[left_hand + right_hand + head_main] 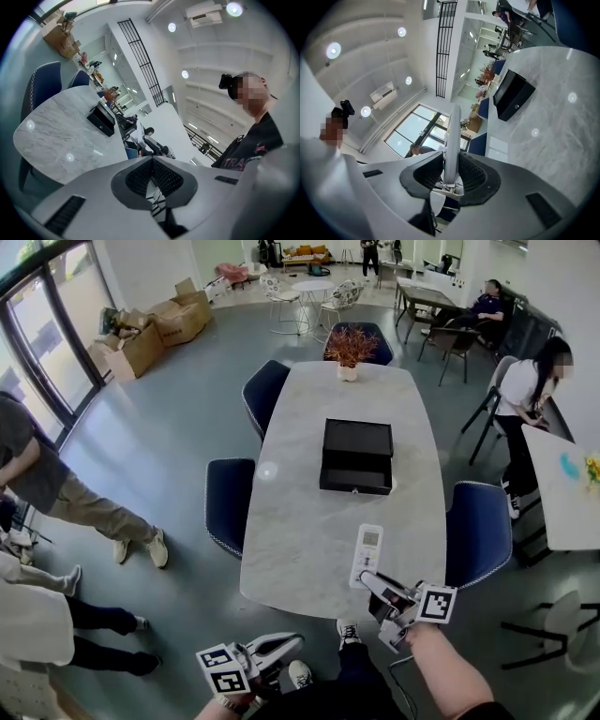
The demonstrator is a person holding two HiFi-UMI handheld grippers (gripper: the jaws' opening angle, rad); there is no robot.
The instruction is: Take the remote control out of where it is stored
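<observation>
A white remote control hangs over the near end of the marble table, display end pointing away from me. My right gripper is shut on its near end. In the right gripper view the remote stands edge-on between the dark pads. The black drawer box sits in the middle of the table, its knobbed front facing me, well beyond the remote. My left gripper is low at the front, off the table edge. Its pads meet at the tips with nothing between them.
Blue chairs stand along both sides of the table, one close to my right arm. A potted plant is at the far end. People stand at the left and the right.
</observation>
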